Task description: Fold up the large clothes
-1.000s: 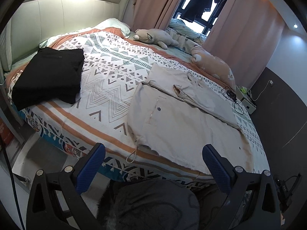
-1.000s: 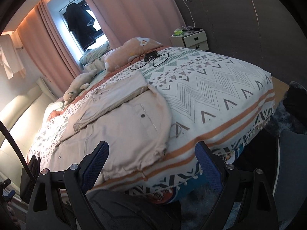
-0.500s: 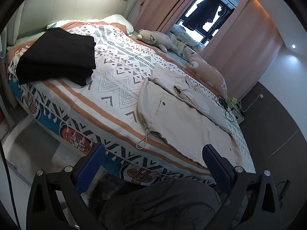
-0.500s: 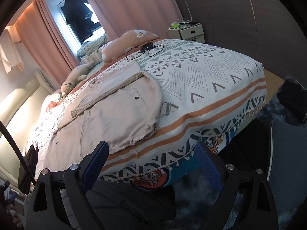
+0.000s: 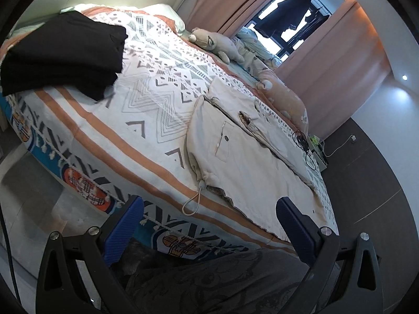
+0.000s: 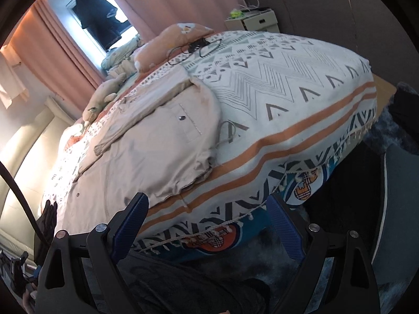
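Observation:
A large beige jacket (image 5: 243, 162) lies spread flat on the patterned bed cover (image 5: 146, 120), with one sleeve folded across it and a drawcord hanging at its hem. It also shows in the right wrist view (image 6: 146, 151). My left gripper (image 5: 209, 225) is open and empty, below the bed's near edge and off the jacket. My right gripper (image 6: 209, 222) is open and empty, also below the bed edge, near the jacket's hem corner.
A folded black garment (image 5: 65, 55) lies at the bed's left end. Plush toys (image 5: 217, 41) and pillows (image 5: 285, 96) line the far side, with a black cable (image 6: 196, 47) on the cover. A nightstand (image 6: 256, 21) stands by the dark wall. My legs are below the grippers.
Both grippers have pulled back and dropped lower, from over the jacket's hem to below the bed's edge. Both stayed open. The jacket has not moved.

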`<state>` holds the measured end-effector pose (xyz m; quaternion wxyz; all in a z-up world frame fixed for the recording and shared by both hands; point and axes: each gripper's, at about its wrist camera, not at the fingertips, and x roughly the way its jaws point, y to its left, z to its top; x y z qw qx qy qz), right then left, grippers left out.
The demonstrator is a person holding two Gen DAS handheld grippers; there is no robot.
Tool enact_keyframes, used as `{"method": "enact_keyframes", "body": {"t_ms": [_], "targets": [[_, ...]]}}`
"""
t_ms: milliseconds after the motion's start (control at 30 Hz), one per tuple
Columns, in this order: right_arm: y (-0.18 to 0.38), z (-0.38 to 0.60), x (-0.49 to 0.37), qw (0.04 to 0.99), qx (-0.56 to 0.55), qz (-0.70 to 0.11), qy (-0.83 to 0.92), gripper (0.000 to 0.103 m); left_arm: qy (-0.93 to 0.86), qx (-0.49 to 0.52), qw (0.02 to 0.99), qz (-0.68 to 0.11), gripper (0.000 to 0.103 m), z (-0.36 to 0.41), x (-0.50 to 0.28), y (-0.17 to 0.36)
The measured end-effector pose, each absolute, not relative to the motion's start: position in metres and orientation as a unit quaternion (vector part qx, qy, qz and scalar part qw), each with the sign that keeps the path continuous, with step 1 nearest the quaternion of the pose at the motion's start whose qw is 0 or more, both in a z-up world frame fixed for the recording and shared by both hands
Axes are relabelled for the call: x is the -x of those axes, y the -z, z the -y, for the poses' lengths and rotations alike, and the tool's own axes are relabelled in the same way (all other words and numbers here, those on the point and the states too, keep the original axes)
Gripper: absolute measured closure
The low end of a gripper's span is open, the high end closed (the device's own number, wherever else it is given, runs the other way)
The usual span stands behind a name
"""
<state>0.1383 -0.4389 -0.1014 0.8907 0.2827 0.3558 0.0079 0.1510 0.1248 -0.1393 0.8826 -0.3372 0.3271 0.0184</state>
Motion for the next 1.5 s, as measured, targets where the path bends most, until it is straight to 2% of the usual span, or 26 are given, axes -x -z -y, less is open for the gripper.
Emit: {"method": "enact_keyframes", "body": {"t_ms": [300, 367, 400, 433, 500, 600, 667, 733, 1267, 1333, 1400, 1467, 1500], "targets": [[0.13, 0.448, -0.198, 0.862, -0.361, -0.351, -0.059, 0.012, -0.021, 0.342, 0.87, -0.353, 0.0, -0.126, -0.216, 0.163], [0.138, 0.449, -0.209, 0.859, -0.365, -0.356, -0.052, 0.012, -0.022, 0.343, 0.868, -0.357, 0.006, -0.126, -0.226, 0.169], [0.141, 0.449, -0.216, 0.857, -0.366, -0.359, -0.052, 0.017, -0.022, 0.345, 0.866, -0.361, 0.01, -0.127, -0.23, 0.173], [0.145, 0.444, -0.222, 0.854, -0.369, -0.363, -0.052, 0.032, -0.021, 0.35, 0.862, -0.366, 0.016, -0.129, -0.235, 0.177], [0.152, 0.444, -0.237, 0.846, -0.379, -0.371, -0.055, 0.045, -0.02, 0.361, 0.854, -0.375, 0.025, -0.133, -0.245, 0.187], [0.161, 0.44, -0.258, 0.842, -0.38, -0.379, -0.058, 0.054, -0.018, 0.376, 0.844, -0.382, 0.029, -0.137, -0.26, 0.198], [0.165, 0.439, -0.269, 0.837, -0.386, -0.383, -0.055, 0.055, -0.023, 0.386, 0.837, -0.387, 0.03, -0.14, -0.268, 0.205], [0.169, 0.439, -0.278, 0.833, -0.393, -0.386, -0.047, 0.055, -0.024, 0.396, 0.83, -0.394, 0.042, -0.142, -0.277, 0.212], [0.181, 0.45, -0.324, 0.82, -0.426, -0.379, -0.047, 0.055, 0.007, 0.448, 0.796, -0.406, 0.044, -0.146, -0.319, 0.231], [0.182, 0.444, -0.321, 0.821, -0.42, -0.383, -0.054, 0.055, 0.011, 0.452, 0.793, -0.409, 0.051, -0.143, -0.317, 0.233], [0.182, 0.44, -0.318, 0.822, -0.417, -0.384, -0.06, 0.055, 0.013, 0.449, 0.794, -0.41, 0.052, -0.139, -0.314, 0.233], [0.184, 0.438, -0.315, 0.821, -0.419, -0.385, -0.059, 0.061, 0.014, 0.452, 0.792, -0.41, 0.056, -0.135, -0.31, 0.234], [0.185, 0.437, -0.313, 0.821, -0.418, -0.385, -0.059, 0.067, 0.011, 0.45, 0.792, -0.411, 0.061, -0.134, -0.309, 0.235]]}}
